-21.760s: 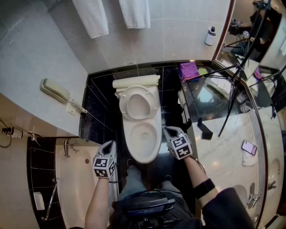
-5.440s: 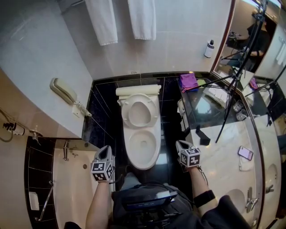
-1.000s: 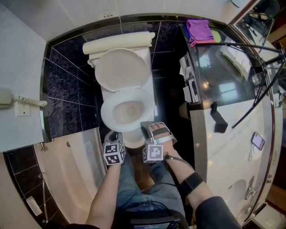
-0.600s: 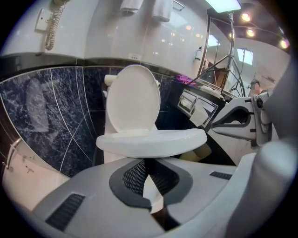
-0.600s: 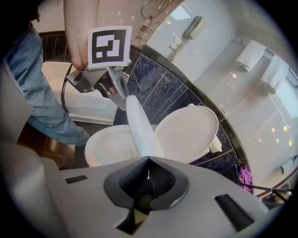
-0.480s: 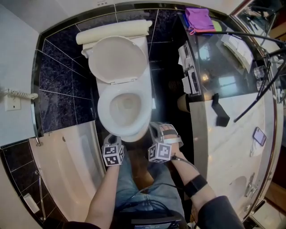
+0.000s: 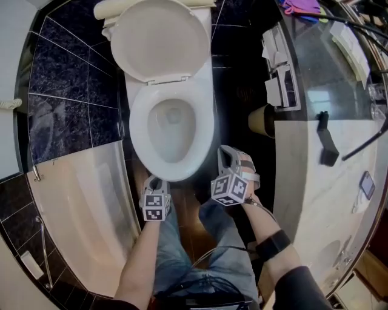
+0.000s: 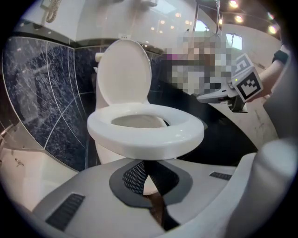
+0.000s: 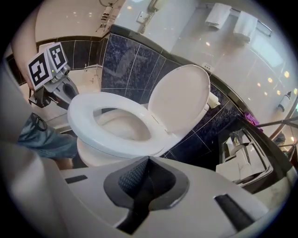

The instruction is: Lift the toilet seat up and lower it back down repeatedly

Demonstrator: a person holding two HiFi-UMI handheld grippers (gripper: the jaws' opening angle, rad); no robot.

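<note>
We hold our left gripper (image 7: pixel 153 181) and right gripper (image 7: pixel 224 152), fingers closed and empty, just beside the lowered toilet seat's (image 7: pixel 138 127) front edge; its lid (image 7: pixel 159 39) stands upright.

I take the marble counter (image 7: pixel 315 194) on the right of the head view as my mark. A phone (image 7: pixel 366 184) lies on it near its outer edge, and a black stand foot (image 7: pixel 326 140) rests on its inner part. A paper roll (image 7: pixel 259 120) hangs just beside its inner edge. Past its far end I see a dark glass shelf (image 7: pixel 315 66) with a purple cloth (image 7: pixel 300 6) on it. A pale bathtub (image 7: pixel 79 200) sits well apart, on the opposite side. In the right gripper view, two white towels (image 9: pixel 219 16) hang on the wall beyond the counter's far end.
</note>
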